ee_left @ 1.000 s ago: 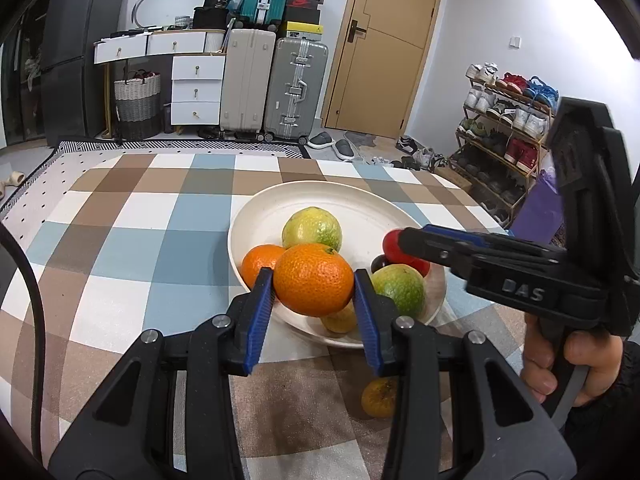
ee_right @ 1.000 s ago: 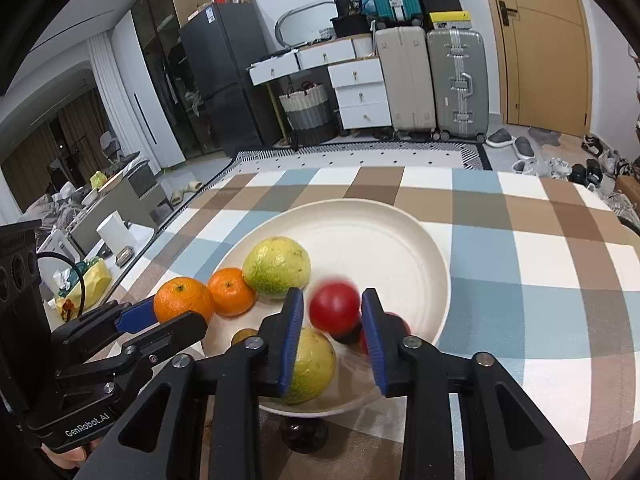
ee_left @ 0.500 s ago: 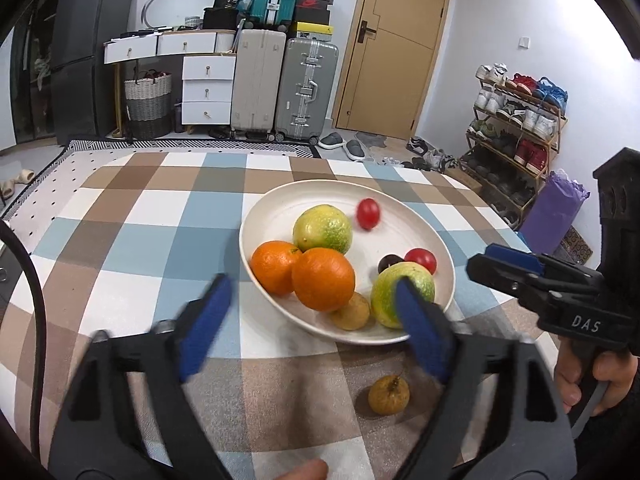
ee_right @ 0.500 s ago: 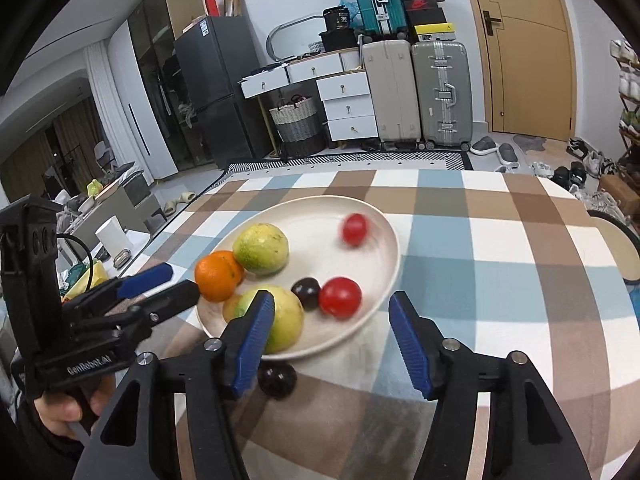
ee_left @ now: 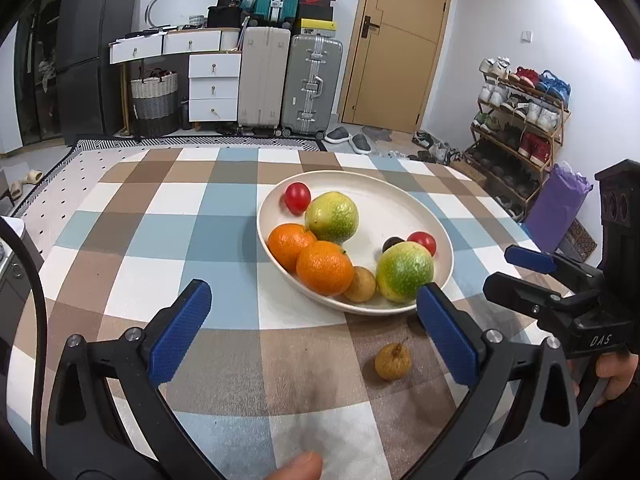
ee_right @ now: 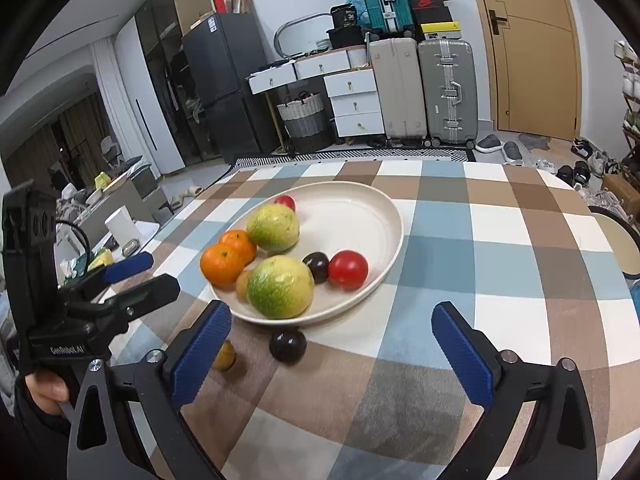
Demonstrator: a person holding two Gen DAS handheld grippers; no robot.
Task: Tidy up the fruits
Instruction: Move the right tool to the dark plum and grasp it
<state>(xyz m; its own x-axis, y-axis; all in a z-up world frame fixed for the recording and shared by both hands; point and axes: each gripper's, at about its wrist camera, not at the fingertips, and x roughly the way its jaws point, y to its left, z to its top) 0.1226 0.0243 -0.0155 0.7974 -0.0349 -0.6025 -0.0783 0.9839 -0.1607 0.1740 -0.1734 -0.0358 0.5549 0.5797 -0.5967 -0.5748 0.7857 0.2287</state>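
Observation:
A cream plate on the checked tablecloth holds two oranges, two green-yellow fruits, two red tomatoes, a dark plum and a small brown fruit. Another small brown fruit lies on the cloth in front of the plate, and a dark plum lies beside it. My left gripper hangs before the plate's near edge, its jaws opening wide with nothing between them. My right gripper is likewise opening and holds nothing, just short of the plate.
Each gripper shows in the other's view: the right gripper at the right, the left gripper at the left. A chair back stands by the table's right side. Suitcases, drawers and a shoe rack line the room behind.
The left gripper let go of an orange and the right let go of a red tomato, both now in the plate. Both grippers opened wide and drew back; the tomato rolled to the plate's far side.

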